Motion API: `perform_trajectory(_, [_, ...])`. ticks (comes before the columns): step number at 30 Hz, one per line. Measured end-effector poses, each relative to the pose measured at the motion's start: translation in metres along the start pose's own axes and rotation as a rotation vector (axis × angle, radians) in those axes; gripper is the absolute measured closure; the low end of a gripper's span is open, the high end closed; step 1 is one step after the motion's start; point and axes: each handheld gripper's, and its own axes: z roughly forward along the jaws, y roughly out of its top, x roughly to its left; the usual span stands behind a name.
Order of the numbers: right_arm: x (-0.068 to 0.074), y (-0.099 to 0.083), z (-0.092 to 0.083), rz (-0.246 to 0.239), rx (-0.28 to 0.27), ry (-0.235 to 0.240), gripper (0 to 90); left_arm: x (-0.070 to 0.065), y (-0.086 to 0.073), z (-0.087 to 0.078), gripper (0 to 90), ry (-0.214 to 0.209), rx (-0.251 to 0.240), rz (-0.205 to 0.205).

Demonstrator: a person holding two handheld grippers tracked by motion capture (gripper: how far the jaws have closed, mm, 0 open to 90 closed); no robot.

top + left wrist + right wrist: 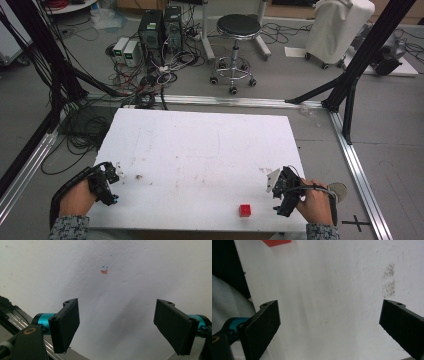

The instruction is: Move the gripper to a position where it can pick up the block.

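A small red cube rests on the white table near its front edge, right of centre; its lower edge peeks in at the top left of the right gripper view. My right gripper hovers just right of the cube, held by a hand, and stands open with nothing between its black jaws. At the table's left edge a hand holds my left gripper, which is open over bare white surface. A small orange mark lies ahead of it.
Dark smudges mark the tabletop. Black frame posts stand at the far right and far left. Beyond the table are a stool, computer boxes and tangled cables on the floor.
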Motion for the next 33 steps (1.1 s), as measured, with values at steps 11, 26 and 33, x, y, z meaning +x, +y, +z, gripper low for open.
perform_trajectory(11, [0.01, 0.019, -0.006, -0.145, -0.018, 0.016, 2.5, 0.001, -0.001, 0.001, 21.0, 0.001, -0.003, -0.009])
perform_trajectory(26, [0.019, 0.047, 0.001, -0.267, -0.023, 0.07, 2.5, 0.001, -0.001, 0.002, 21.1, 0.008, -0.001, -0.014])
perform_trajectory(33, [0.022, 0.061, 0.008, -0.312, -0.015, 0.09, 2.5, 0.002, 0.0, 0.002, 21.0, 0.004, -0.001, -0.015])
